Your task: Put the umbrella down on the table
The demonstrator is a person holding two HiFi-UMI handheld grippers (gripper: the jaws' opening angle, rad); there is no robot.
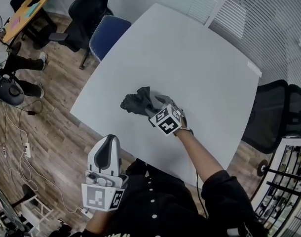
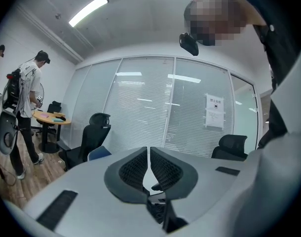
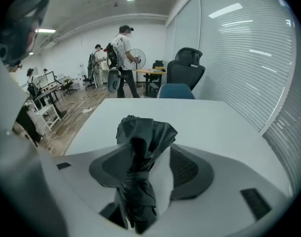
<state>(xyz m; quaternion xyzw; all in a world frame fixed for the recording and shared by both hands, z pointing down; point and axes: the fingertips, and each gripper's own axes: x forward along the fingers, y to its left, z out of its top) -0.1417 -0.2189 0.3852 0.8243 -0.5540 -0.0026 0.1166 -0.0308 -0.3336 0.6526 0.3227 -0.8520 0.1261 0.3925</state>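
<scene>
Table [image 1: 200, 68], white and broad, spreads out beyond both pairs of fingers. A black mesh chair [image 1: 276, 115] stands at its edge off to the right of the right gripper's fingers, and a blue chair [image 1: 107, 33] stands at the far edge, well past them.

The right gripper [image 3: 149, 149] tilts down over the table with its fingers spread. The folded black umbrella [image 1: 135, 101] stands between them, its crumpled canopy end reaching out past the fingertips. In the right gripper view the cloth leans on the left-hand finger, and a strip of white table shows between it and the right-hand finger [image 3: 187, 169].

The left gripper [image 2: 149, 152] is held off the near edge, pointing about level, its fingers pressed together at the tips with nothing between them.

The umbrella covers the left-hand pad, and its handle end is lost down at the root of the fingers. From the head view, cloth and marker cube cover the right fingertips. Whether the umbrella rests on the table or hangs just above it cannot be told.
</scene>
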